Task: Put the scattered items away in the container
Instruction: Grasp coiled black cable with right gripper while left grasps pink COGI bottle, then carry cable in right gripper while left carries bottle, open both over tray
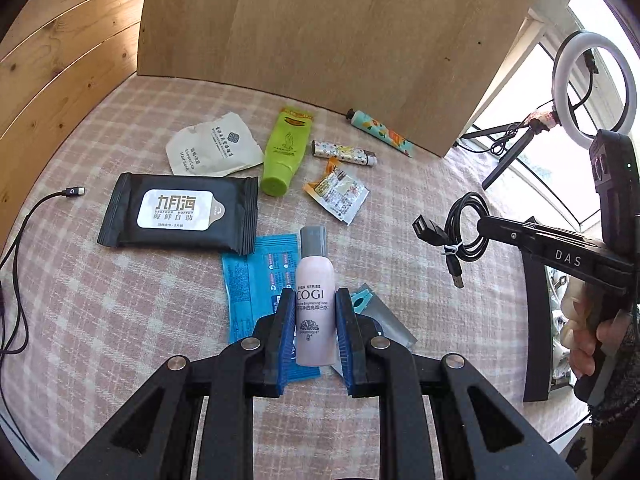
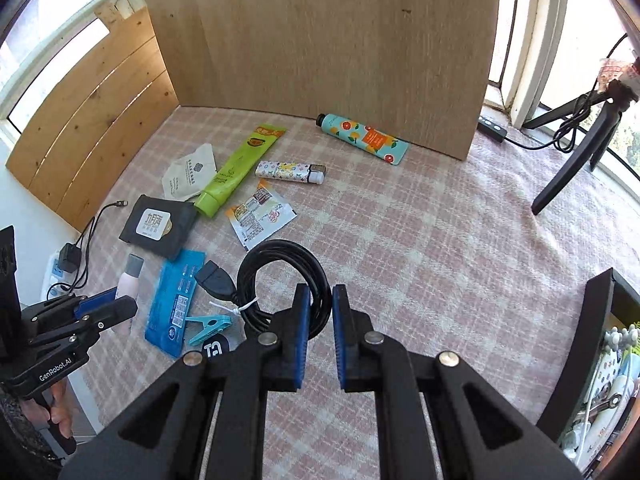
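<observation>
1. The table, under its pink checked cloth, carries the scatter; the black container stands at its right edge, partly in view in the right wrist camera, with things already inside. Judged from this, both loads go there.
2. Left on the cloth: black wipes pack, green tube, blue sachet, floral tube, patterned lighter, snack packet, teal clip. You have plenty of trips to go, so keep this one clean.
3. Your right hand-held gripper is clenched on the coiled black cable; only one side of the loop sits between the pads, and the plug ends hang free on the left. Carry it high enough that those ends clear the snack packet and the container's near wall. Release only once the coil is over the opening.
4. Your left hand-held gripper is grasping the pink toner bottle around its lower body, cap pointing away from you. In the left wrist view it appears lifted clear of the blue sachet. The bottle is smooth and round, so it may slip; keep the squeeze steady and don't swing.
5. The two hand-held grippers sit near each other. Let the right one, nearer the container, go first, so they don't cross.
</observation>
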Action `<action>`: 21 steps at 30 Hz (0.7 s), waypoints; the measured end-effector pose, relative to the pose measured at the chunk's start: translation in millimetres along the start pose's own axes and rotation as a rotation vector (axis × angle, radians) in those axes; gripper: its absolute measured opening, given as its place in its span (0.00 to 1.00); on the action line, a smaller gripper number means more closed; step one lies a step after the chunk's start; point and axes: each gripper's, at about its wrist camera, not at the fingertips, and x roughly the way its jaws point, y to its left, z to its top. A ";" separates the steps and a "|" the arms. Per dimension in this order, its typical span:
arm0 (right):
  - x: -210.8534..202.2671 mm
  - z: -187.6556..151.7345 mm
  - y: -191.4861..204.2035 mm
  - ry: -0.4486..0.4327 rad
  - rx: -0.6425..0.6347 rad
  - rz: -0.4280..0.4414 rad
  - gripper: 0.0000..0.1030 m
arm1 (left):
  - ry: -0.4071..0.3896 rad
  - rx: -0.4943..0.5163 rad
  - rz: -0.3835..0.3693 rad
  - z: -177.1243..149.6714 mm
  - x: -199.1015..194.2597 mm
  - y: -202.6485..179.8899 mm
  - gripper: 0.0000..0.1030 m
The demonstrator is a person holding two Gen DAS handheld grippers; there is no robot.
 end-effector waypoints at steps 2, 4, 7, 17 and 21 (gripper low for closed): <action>-32.9 -4.1 -14.5 -0.046 0.038 0.014 0.11 | -0.014 0.037 -0.035 1.4 -6.2 -21.2 0.18; -60.0 -16.2 -37.1 -0.088 0.089 0.019 0.11 | -0.020 0.077 -0.082 1.0 -11.2 -45.0 0.18; -97.3 -42.6 -78.1 -0.137 0.157 -0.002 0.11 | -0.008 0.143 -0.159 -1.9 -11.5 -85.7 0.18; -217.9 -147.4 -241.3 -0.253 0.457 -0.255 0.11 | 0.102 0.438 -0.402 -23.3 10.5 -251.2 0.18; -243.0 -169.2 -311.2 -0.262 0.568 -0.367 0.11 | 0.137 0.549 -0.460 -40.2 17.9 -312.8 0.18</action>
